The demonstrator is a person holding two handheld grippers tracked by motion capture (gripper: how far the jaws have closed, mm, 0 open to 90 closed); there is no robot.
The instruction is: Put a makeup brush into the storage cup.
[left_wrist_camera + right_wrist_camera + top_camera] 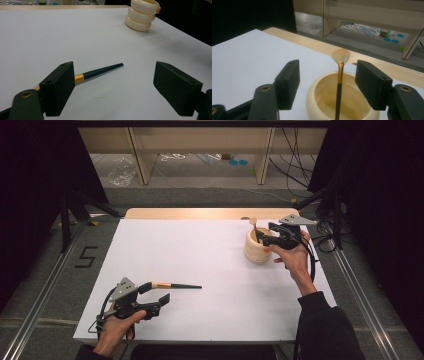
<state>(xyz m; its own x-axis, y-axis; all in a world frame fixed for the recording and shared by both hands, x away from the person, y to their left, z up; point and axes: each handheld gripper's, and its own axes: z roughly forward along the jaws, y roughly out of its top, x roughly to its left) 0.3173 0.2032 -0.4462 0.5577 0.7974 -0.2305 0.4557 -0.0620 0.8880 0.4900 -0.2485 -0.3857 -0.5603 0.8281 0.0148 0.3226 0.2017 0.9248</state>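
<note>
right tool (266, 236) held above the cream ribbed holder (258, 247) at the far right of the white bench (210, 265), jaws spread, nothing pinched. seen in the right gripper view as right tool (329, 82) with its two black pads either side of a fan brush (340, 75), apart from the gold ferrule and dark handle. brush standing almost upright inside the holder (317, 97), pale fan-shaped bristles at the top, handle end down in the bowl.

left tool (150, 297) resting low at the near left of the bench, jaws likewise spread wide, gripping nothing. second brush (172, 285) lying flat on the bench just beyond it, dark tapered handle pointing right, gold ferrule toward the tool. in the left gripper view, left tool (113, 87) with that brush (100, 72) partly behind the left pad, tip reaching into the gap; touching or not, cannot tell. holder (142, 15) well apart, far across the bench.

only legible writing: a dark "5" (86, 257) marked on the floor left of the bench. no brand or label readable on brushes, holder or tools.
</note>
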